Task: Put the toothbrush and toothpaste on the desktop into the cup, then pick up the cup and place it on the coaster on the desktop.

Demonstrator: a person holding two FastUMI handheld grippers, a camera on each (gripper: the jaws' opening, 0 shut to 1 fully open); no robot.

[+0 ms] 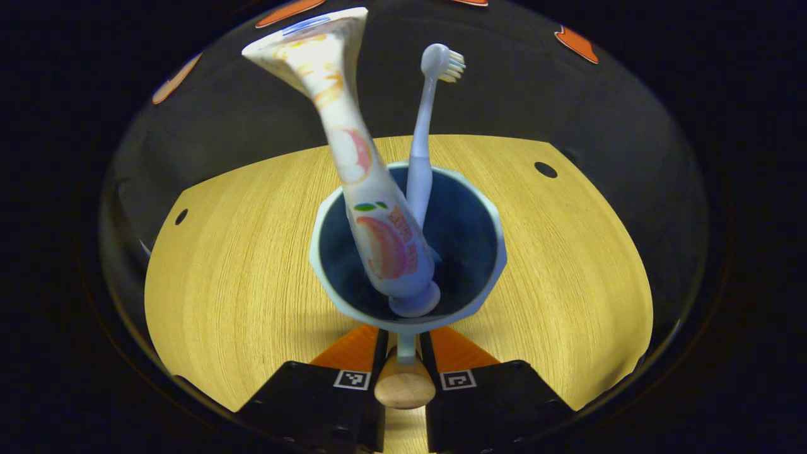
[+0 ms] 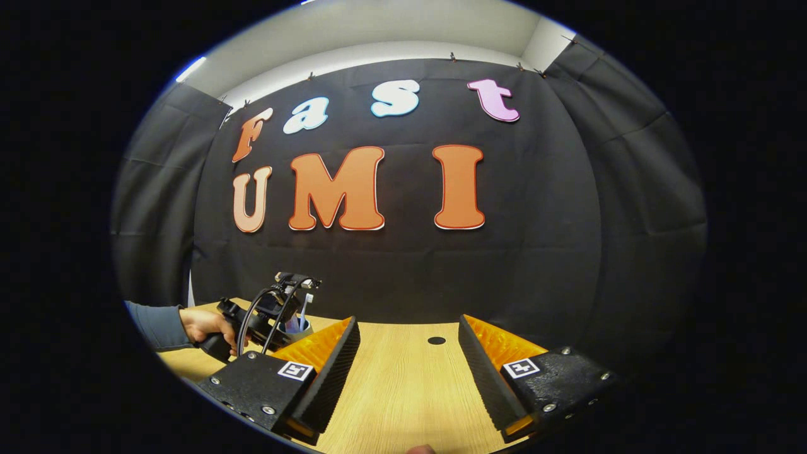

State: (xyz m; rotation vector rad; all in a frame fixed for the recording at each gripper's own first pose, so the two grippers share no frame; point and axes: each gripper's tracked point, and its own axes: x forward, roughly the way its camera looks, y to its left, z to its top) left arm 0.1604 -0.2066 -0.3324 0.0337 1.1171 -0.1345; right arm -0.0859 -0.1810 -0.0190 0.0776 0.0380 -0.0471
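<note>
left gripper (image 1: 403, 362) clamps cup (image 1: 406, 252) handle (toothbrush (image 1: 423, 157), toothpaste (image 1: 372, 208) inside) | right gripper (image 2: 408, 372) spread, holding nothing

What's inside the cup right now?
The cup holds the toothpaste tube, cap down and leaning, and the toothbrush, bristles up. The tube's cap covers part of the cup's floor; the toothbrush's lower end is hidden behind the tube.

Your right gripper (image 2: 408, 359) hovers over the pale wood-grain desktop (image 2: 403, 391) with its two ridged fingers (image 2: 331, 366) spread wide apart, nothing between them. A small dark round hole (image 2: 436, 340) sits in the desktop beyond the gap. Far off to the left, your hand (image 2: 202, 325) in a grey sleeve (image 2: 157, 325) grips the other gripper (image 2: 271, 315) beside a cup (image 2: 301, 328) with a toothbrush (image 2: 304, 309) standing in it.
</note>
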